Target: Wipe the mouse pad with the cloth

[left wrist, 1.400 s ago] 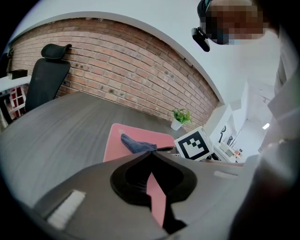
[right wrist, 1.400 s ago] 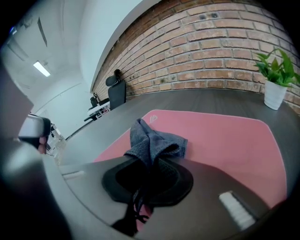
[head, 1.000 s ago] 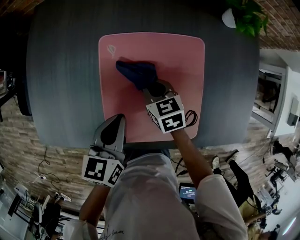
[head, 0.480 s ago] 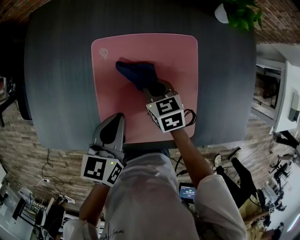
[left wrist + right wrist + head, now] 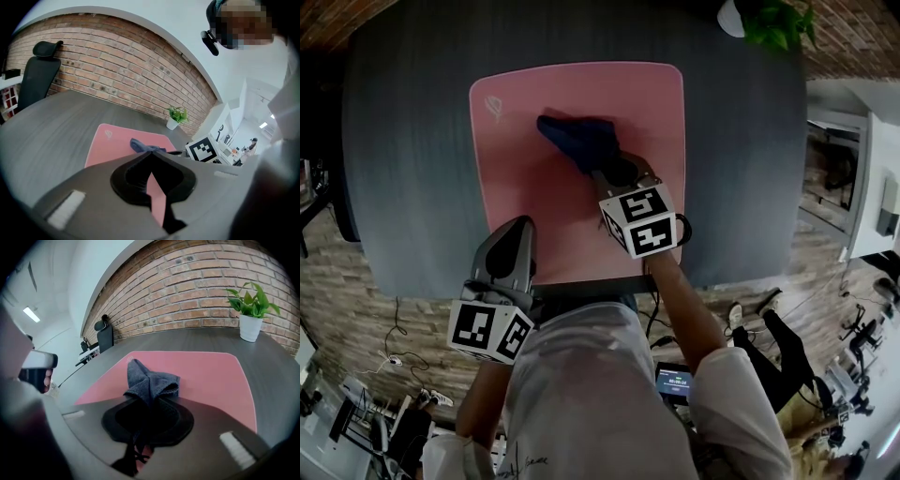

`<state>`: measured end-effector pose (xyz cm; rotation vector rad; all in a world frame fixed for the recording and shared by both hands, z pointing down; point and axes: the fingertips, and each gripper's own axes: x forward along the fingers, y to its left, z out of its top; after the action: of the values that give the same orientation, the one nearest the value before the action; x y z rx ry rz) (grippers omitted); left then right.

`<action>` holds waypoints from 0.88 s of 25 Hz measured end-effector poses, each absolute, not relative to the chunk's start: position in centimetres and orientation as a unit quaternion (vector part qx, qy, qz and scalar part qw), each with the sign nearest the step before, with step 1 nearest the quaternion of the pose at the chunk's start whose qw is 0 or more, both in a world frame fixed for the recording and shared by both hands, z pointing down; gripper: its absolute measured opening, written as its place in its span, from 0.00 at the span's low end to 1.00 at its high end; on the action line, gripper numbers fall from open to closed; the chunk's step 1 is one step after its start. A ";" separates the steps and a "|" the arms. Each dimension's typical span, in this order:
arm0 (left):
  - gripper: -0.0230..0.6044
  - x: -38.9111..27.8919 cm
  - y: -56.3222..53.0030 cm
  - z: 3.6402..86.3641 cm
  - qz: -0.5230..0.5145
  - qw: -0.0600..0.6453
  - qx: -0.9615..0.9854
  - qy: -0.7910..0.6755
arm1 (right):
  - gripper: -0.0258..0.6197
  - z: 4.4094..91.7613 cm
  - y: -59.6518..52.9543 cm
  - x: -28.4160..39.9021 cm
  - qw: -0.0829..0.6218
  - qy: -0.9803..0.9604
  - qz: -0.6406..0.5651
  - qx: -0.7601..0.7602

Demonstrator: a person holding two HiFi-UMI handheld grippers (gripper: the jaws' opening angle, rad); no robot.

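Cloth (image 5: 577, 139) is clamped in right gripper (image 5: 605, 171), pressed on pad (image 5: 511, 169) to wipe; left gripper (image 5: 517, 231), jaws together, probably steadies pad at lower left.

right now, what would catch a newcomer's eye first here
The big pink mouse pad in the middle of the dark grey table stands out most. On it, the right tongs are shut on a bunched dark blue cloth. The left tongs, shut and empty, sit at the pad's near edge.
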<state>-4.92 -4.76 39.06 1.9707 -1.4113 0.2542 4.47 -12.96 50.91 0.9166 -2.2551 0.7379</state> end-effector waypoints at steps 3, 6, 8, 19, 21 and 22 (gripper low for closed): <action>0.06 -4.4 -4.9 39.2 0.103 0.345 0.762 -0.538 | 0.11 50.9 -13.2 5.2 0.292 -0.845 0.281 0.349; 0.06 -3.5 -4.9 39.3 0.103 0.349 0.765 -0.531 | 0.11 50.9 -13.3 5.6 0.292 -0.844 0.282 0.350; 0.06 -2.8 -4.8 39.3 0.104 0.351 0.768 -0.525 | 0.10 50.9 -13.3 5.9 0.290 -0.844 0.283 0.351; 0.06 -0.3 -4.9 39.4 0.114 0.351 0.787 -0.494 | 0.10 50.8 -13.7 8.2 0.286 -0.837 0.291 0.365; 0.06 0.1 -4.8 39.4 0.116 0.351 0.790 -0.490 | 0.10 50.8 -13.6 8.8 0.286 -0.834 0.295 0.368; 0.06 0.3 -4.9 39.5 0.116 0.350 0.791 -0.487 | 0.10 50.8 -13.6 9.2 0.285 -0.833 0.296 0.370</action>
<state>0.33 -4.86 39.48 2.0499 -1.2618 0.3016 9.17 -13.60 50.85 0.9885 -2.2293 0.7925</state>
